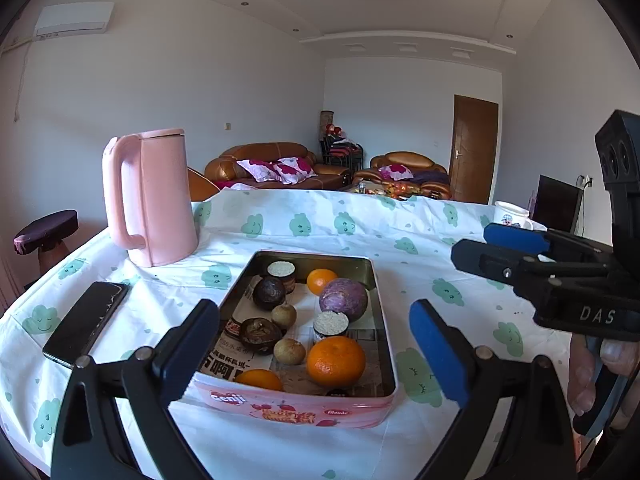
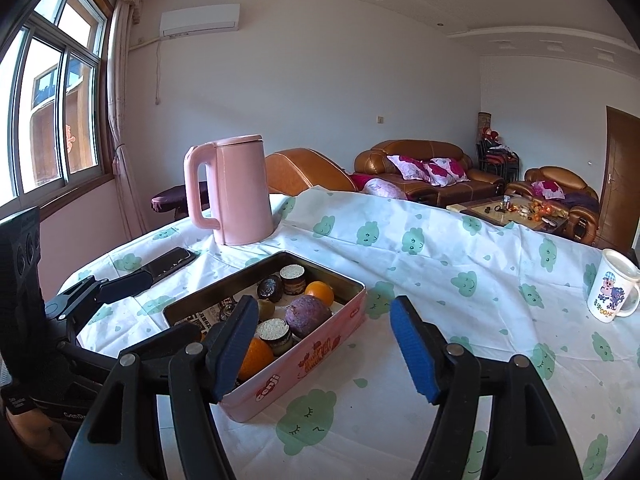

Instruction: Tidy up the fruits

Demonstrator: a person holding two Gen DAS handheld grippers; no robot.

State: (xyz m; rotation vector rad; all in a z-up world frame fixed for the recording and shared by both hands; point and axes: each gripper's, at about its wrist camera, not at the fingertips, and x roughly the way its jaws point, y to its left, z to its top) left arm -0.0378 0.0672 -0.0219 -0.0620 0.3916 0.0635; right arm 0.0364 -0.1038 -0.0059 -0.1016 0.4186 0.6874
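Two grippers are held above a table covered with a cloud-print cloth (image 1: 304,220), and both sets of jaws are spread wide with nothing between them. The left gripper (image 1: 316,354) is poised over the near end of a pink tin (image 1: 296,406), which is taken as the landmark. The right gripper (image 2: 324,350) is hung beside the tin's right wall, on its near right side.

Inside the tin, lined with newspaper, several fruits are seen: a large orange (image 1: 336,361) at the near end, a second orange (image 1: 258,380) against the near wall, a third orange (image 1: 321,281) toward the far end, a purple fruit (image 1: 343,300) just beside it, and dark passion fruits (image 1: 269,293) along the left side. Two small brown round fruits (image 1: 289,351) are found near the middle.

Behind the tin's far left corner a pink kettle (image 1: 154,200) is stood upright. Left of the tin a black phone (image 1: 86,324) is laid flat. Well to the tin's right a white mug (image 2: 614,292) is stood.
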